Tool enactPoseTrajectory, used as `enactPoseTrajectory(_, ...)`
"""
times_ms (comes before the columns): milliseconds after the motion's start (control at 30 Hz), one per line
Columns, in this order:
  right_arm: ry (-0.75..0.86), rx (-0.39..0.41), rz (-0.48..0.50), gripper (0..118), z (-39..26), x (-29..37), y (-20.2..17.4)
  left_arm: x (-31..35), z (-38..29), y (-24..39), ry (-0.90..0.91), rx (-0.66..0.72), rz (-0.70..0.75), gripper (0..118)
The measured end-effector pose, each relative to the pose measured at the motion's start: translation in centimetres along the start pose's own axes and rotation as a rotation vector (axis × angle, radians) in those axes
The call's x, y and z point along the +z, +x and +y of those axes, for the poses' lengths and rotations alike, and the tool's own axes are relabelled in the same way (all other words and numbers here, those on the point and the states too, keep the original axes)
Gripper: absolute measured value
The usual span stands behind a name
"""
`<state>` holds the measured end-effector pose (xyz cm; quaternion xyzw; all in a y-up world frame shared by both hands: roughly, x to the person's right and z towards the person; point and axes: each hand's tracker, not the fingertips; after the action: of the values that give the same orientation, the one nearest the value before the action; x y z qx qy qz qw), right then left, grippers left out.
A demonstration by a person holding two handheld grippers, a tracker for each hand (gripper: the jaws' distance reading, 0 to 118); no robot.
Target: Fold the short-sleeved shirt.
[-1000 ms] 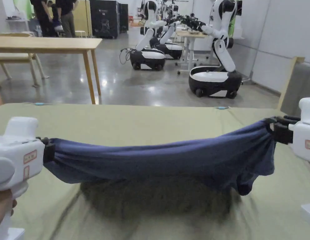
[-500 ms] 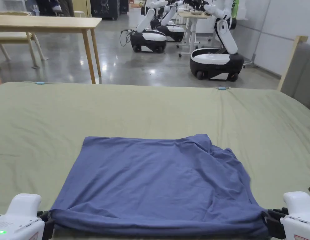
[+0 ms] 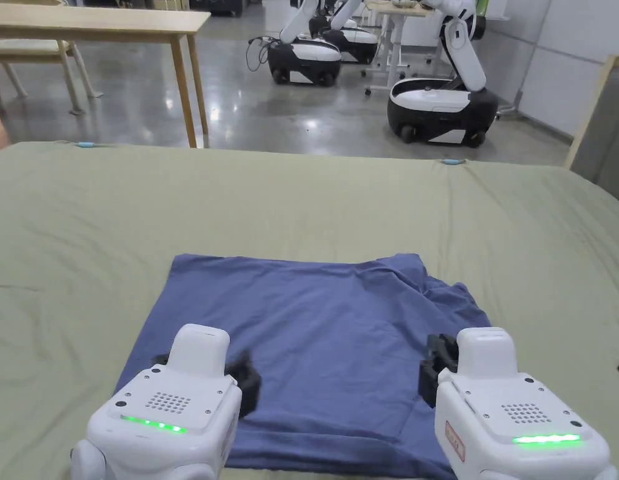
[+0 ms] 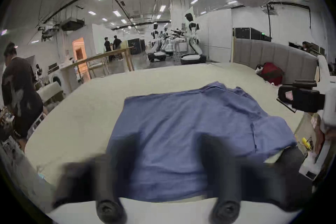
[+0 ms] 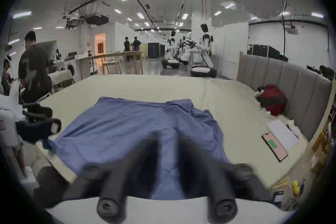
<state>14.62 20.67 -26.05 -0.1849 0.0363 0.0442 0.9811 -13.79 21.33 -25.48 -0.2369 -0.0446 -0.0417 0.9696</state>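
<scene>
Lying flat on the olive sheet [image 3: 302,187] — soft, creased, squarish blue shirt [image 3: 314,325].

The shirt [image 3: 314,337] lies on the bed [image 3: 302,200]. A phone [image 5: 274,146] lies to its right. Wheeled robots [image 3: 442,106] stand beyond the bed.

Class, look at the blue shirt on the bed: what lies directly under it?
The blue shirt lies spread on the green bedsheet, which shows all around it. Whatever else may lie beneath is covered by the cloth.
</scene>
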Motion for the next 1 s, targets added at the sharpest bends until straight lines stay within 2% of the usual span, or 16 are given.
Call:
enactPoseTrajectory(100, 0.004, -0.004, 0.067, 6, 0.0, 0.9, 0.0, 0.5, -0.8, -2.5, -0.051, -0.020, 0.015, 0)
enactPoseTrajectory(200, -0.011, 0.001, 0.070, 6, -0.4, 1.6, 0.2, 2.4, -2.6, -6.8, -0.074, 0.032, 0.067, 0)
enactPoseTrajectory(400, -0.102, 0.054, 0.081, 6, -1.7, 2.9, 1.4, 5.6, -8.3, -15.3, -0.251, 0.136, 0.153, 0)
enactPoseTrajectory(433, -0.117, 0.065, 0.077, 6, -1.9, 3.0, 1.6, 5.7, -9.0, -16.2, -0.278, 0.147, 0.170, 14)
enactPoseTrajectory(467, -0.140, 0.078, 0.074, 6, -2.0, 2.9, 1.8, 5.7, -9.6, -16.8, -0.278, 0.141, 0.179, 62)
enactPoseTrajectory(500, -0.157, 0.092, 0.071, 6, -2.2, 2.9, 1.8, 5.3, -10.0, -17.2, -0.284, 0.129, 0.173, 104)
enactPoseTrajectory(533, -0.161, 0.105, 0.063, 6, -2.2, 2.8, 1.9, 5.1, -10.4, -17.3, -0.286, 0.124, 0.144, 118)
enactPoseTrajectory(567, -0.162, 0.117, 0.054, 6, -2.3, 2.8, 2.0, 5.0, -10.2, -17.2, -0.171, 0.094, 0.073, 116)
enactPoseTrajectory(600, -0.170, 0.131, 0.044, 6, -2.3, 2.6, 2.2, 4.3, -10.4, -17.2, -0.230, 0.127, 0.071, 117)
enactPoseTrajectory(700, -0.191, 0.136, 0.011, 6, -2.3, 2.1, 2.8, 1.3, -10.6, -16.2, -0.272, 0.090, 0.053, 116)
enactPoseTrajectory(767, -0.215, 0.123, -0.005, 6, -2.3, 1.8, 3.5, -0.6, -10.7, -15.5, -0.292, 0.060, 0.024, 110)
enactPoseTrajectory(800, -0.221, 0.115, -0.015, 6, -2.3, 1.9, 3.9, -1.4, -10.5, -15.2, -0.298, 0.061, 0.007, 94)
enactPoseTrajectory(833, -0.231, 0.102, -0.021, 6, -2.3, 1.9, 4.4, -2.3, -10.4, -14.9, -0.337, 0.073, -0.051, 54)
enactPoseTrajectory(867, -0.239, 0.090, -0.025, 6, -2.3, 2.0, 4.9, -2.8, -10.3, -14.6, -0.373, 0.073, -0.065, 2)
enactPoseTrajectory(933, -0.252, 0.074, -0.036, 6, -2.4, 2.3, 5.9, -3.1, -9.9, -13.3, -0.343, -0.027, -0.009, 1)
enactPoseTrajectory(1000, -0.263, 0.070, -0.058, 6, -2.6, 2.8, 6.9, -2.9, -9.5, -12.9, -0.375, -0.004, -0.035, 1)
